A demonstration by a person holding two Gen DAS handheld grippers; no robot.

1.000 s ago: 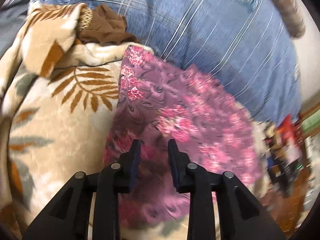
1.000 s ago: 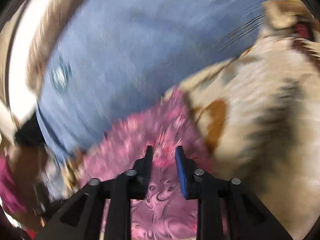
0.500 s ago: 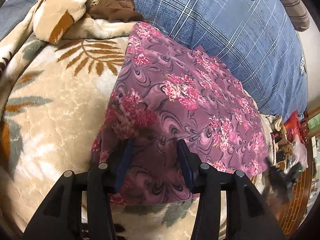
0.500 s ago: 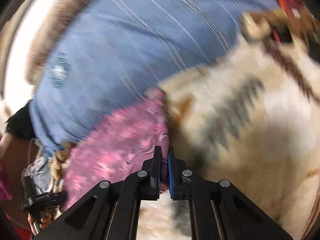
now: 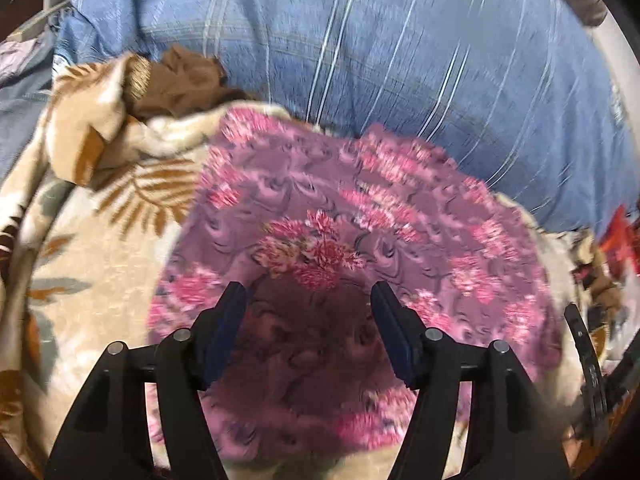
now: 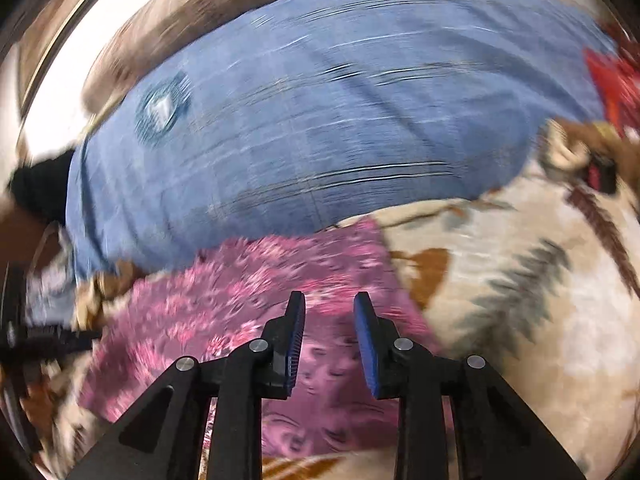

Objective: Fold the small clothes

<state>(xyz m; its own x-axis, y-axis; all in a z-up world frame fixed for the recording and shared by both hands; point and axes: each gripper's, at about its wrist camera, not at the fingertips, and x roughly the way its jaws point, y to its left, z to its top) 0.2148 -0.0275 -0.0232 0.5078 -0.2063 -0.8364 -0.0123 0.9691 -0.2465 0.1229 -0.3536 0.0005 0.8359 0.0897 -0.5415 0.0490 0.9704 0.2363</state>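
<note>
A purple cloth with pink flowers [image 5: 360, 216] lies folded flat on a cream blanket with leaf prints [image 5: 80, 272]. My left gripper [image 5: 308, 304] is open just above the cloth's near part, holding nothing. In the right wrist view the same cloth [image 6: 248, 292] lies below my right gripper [image 6: 329, 312], which is open over the cloth's right edge and holds nothing. Both views are blurred by motion.
A blue checked quilt [image 5: 380, 52] lies behind the cloth, also in the right wrist view [image 6: 320, 120]. A crumpled brown garment [image 5: 180, 80] sits at the back left on a folded blanket corner [image 5: 88, 120]. Clutter with red items [image 5: 616, 236] lies at the right.
The right gripper was shut on the cloth's edge and has opened, letting it go. The left gripper has opened wider. Both have shifted over the cloth, which now lies flat.
</note>
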